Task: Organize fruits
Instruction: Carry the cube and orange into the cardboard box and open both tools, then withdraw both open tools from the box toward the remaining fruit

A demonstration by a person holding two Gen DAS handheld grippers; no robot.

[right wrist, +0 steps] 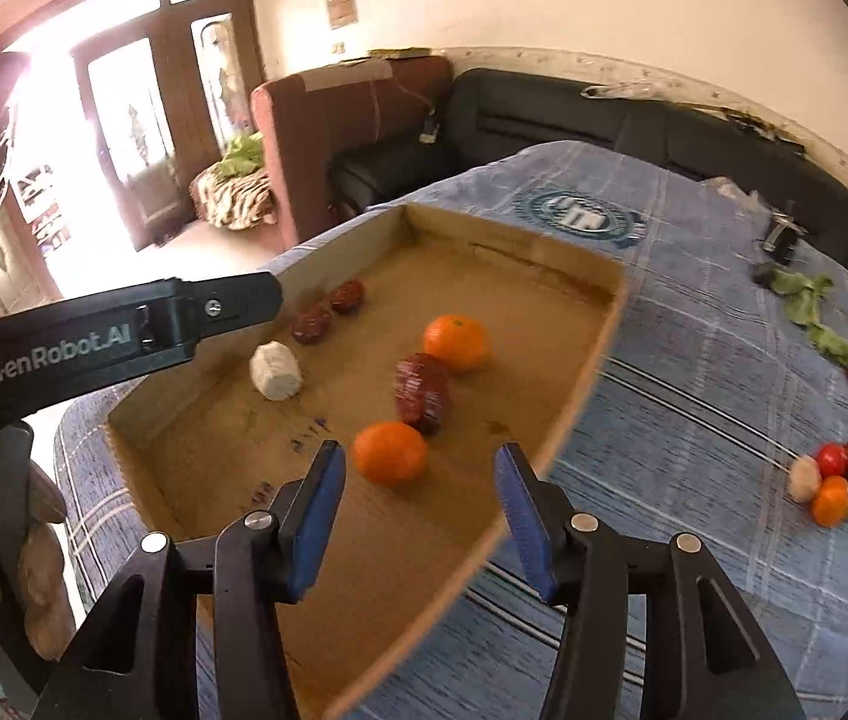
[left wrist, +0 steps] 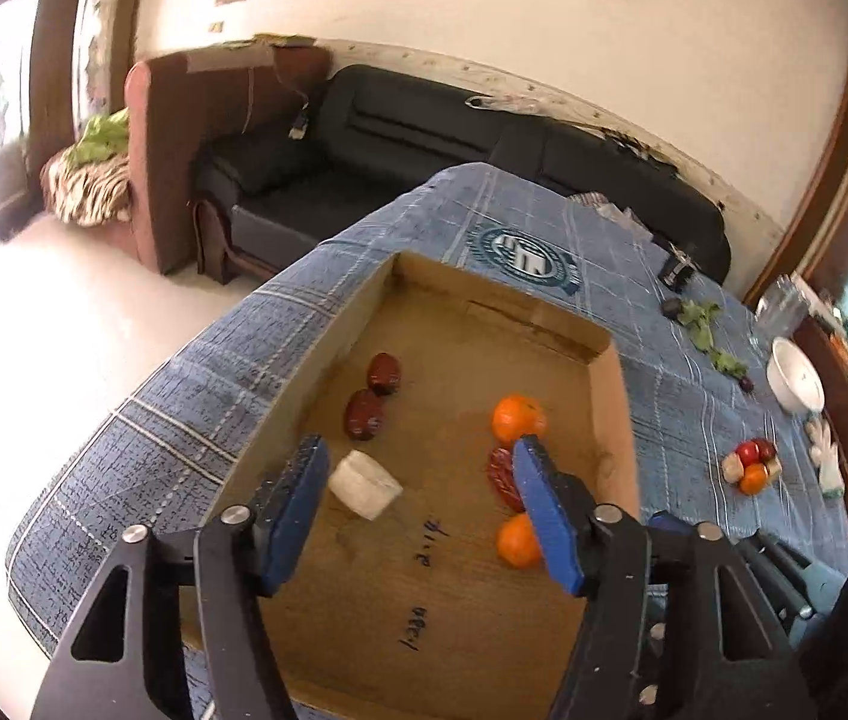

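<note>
A shallow cardboard box [left wrist: 616, 420] [right wrist: 598, 324] lies on a blue checked tablecloth. In it lie two oranges [left wrist: 518, 418] [right wrist: 390, 452], dark red fruits [left wrist: 367, 414] [right wrist: 422, 390] and a white lump [left wrist: 364, 483] [right wrist: 275, 370]. My left gripper [left wrist: 421, 450] is open and empty above the box floor, its right finger in front of a red fruit. My right gripper [right wrist: 421, 462] is open and empty just above the near orange. A small pile of fruits [left wrist: 751, 467] [right wrist: 832, 483] lies on the cloth right of the box.
A white bowl [left wrist: 796, 381] and green leaves [left wrist: 706, 330] [right wrist: 808, 306] lie on the table's right side. A black sofa [left wrist: 400, 138] and a brown armchair [right wrist: 328, 120] stand beyond the table. The left gripper's body [right wrist: 106, 330] crosses the right wrist view.
</note>
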